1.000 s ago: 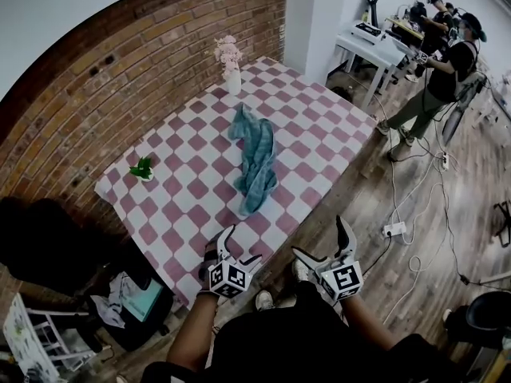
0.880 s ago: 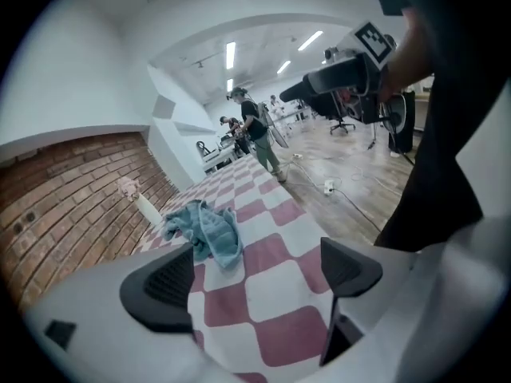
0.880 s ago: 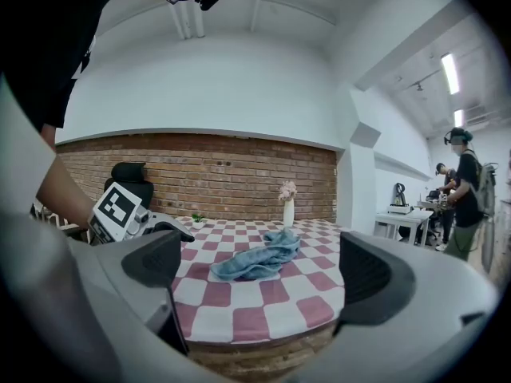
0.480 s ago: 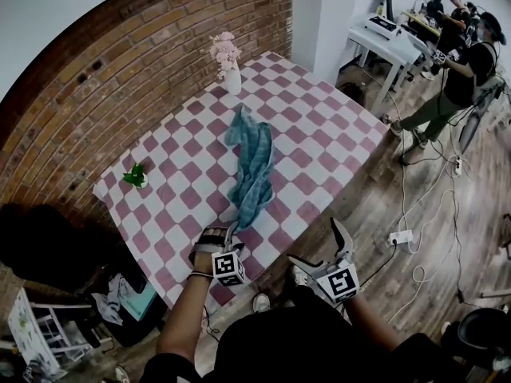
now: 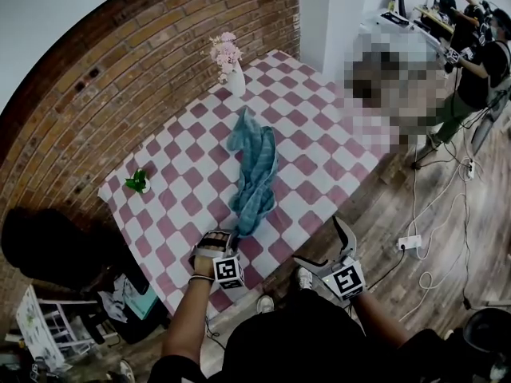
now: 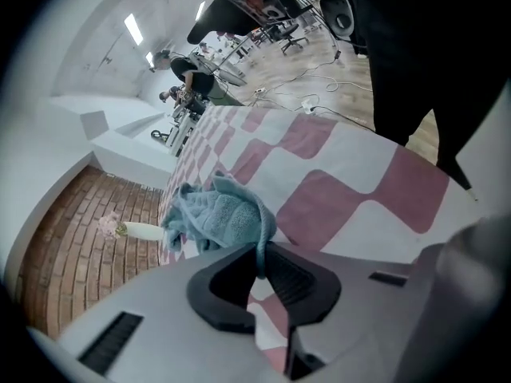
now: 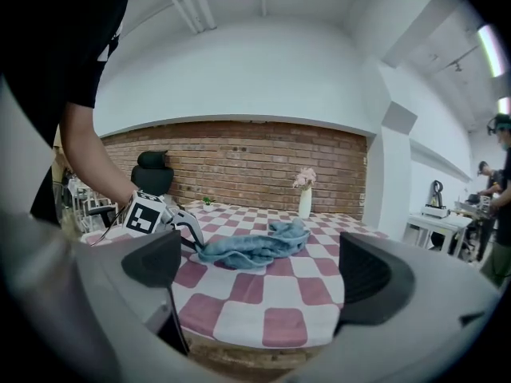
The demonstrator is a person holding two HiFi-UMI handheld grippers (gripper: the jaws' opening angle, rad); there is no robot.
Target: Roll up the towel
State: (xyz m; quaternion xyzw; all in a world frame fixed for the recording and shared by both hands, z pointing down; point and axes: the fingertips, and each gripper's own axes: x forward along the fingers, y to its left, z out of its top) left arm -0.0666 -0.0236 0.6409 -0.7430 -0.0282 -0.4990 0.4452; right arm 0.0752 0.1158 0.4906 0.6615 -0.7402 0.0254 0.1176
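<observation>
Towel [image 5: 255, 174] lies crumpled: left tongs [image 5: 230, 234], just closing, pinch its near corner; right tongs [image 5: 327, 247] gape empty. Next, likely spreading it.

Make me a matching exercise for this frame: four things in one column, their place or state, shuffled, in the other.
1 left gripper
2 right gripper
3 vase
4 green plant

A open, off the table's near edge
B shut on the towel's near end
C near the table's left corner
D near the table's far corner

Pairs: 1-B, 2-A, 3-D, 4-C. The left jaws have just been closing on the towel.
</observation>
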